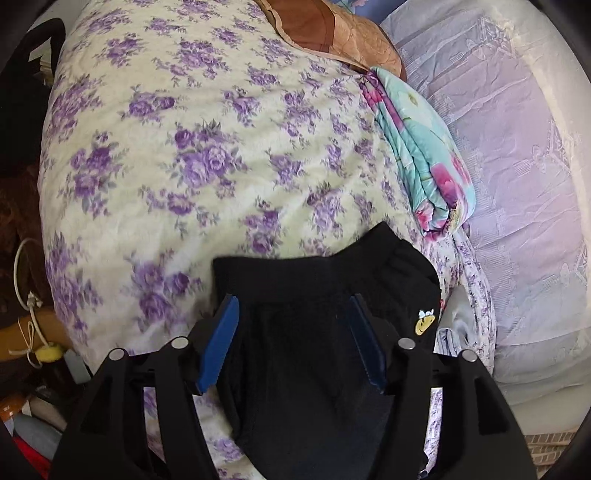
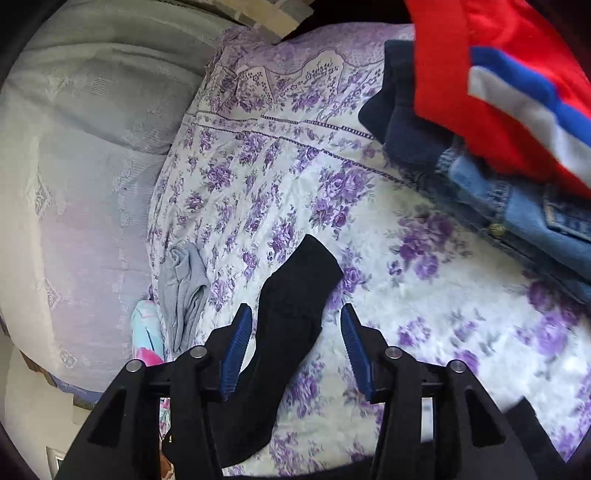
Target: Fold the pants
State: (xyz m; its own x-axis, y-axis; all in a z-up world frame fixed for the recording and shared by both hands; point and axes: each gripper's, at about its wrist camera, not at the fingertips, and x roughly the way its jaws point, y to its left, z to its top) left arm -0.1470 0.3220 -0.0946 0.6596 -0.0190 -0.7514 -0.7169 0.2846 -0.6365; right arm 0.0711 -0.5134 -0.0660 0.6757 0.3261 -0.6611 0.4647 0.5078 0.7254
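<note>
The black pants (image 1: 317, 266) lie folded on the purple-flowered bedspread (image 1: 184, 147), a small yellow smiley patch (image 1: 424, 322) on their right side. My left gripper (image 1: 293, 301) hovers over them, open, blue pads clear of the cloth on both sides. In the right wrist view the pants (image 2: 299, 273) show as a narrow black strip running from the middle of the bedspread (image 2: 277, 177) toward the camera. My right gripper (image 2: 295, 306) is open astride that strip, and its pads do not press on it.
A folded teal and pink quilt (image 1: 424, 158), a brown pillow (image 1: 332, 33) and a lavender sheet (image 1: 517, 184) lie to the right. A grey cloth (image 2: 184, 291) lies left of the strip. Stacked jeans (image 2: 517, 214), a navy garment (image 2: 406, 122) and a red one (image 2: 498, 92) sit at the right.
</note>
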